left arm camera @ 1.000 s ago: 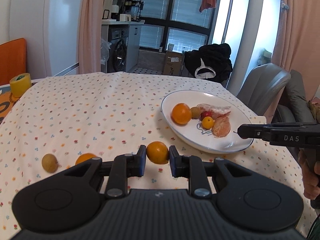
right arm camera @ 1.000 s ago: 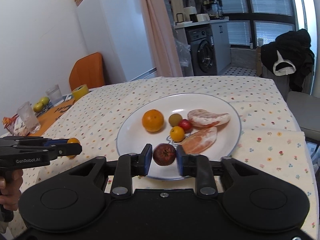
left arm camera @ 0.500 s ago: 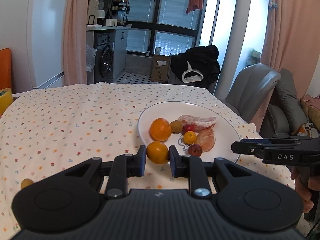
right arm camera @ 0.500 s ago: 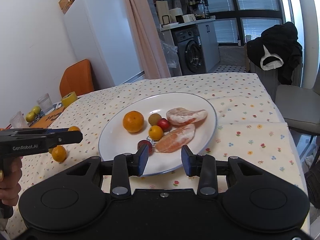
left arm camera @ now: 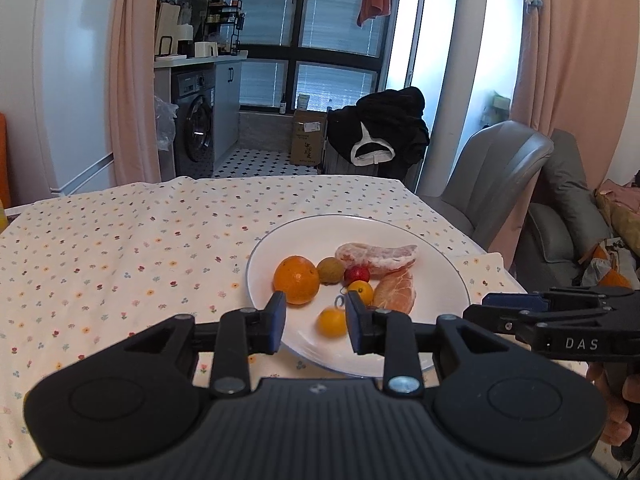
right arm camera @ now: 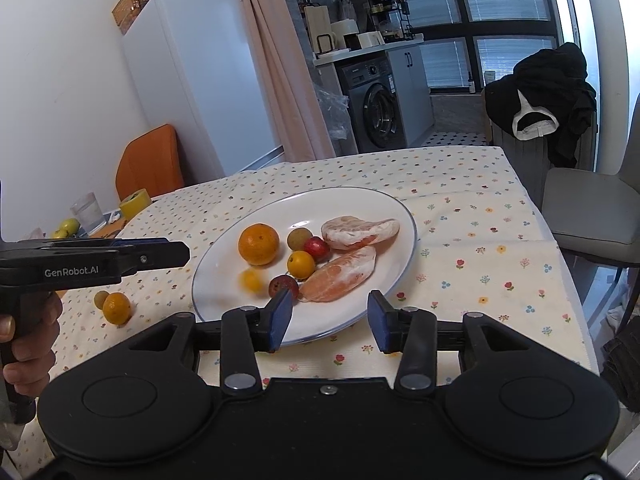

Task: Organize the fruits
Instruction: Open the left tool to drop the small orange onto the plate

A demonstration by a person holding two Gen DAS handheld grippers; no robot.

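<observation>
The left gripper has its fingers released; a small orange lies blurred on the white plate between them. The right gripper is also spread wide, grasping nothing, near the plate's edge.

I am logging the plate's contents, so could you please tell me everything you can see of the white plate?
The white plate is round and shallow, looks glazed ceramic, with a thin dark line on its rim. It lies flat on the flowered tablecloth. On it rest a large orange, a brownish round fruit, a small red fruit, a dark red one, two small oranges, one blurred, and two peeled citrus pieces. Neither hand-held gripper touches it.
</observation>
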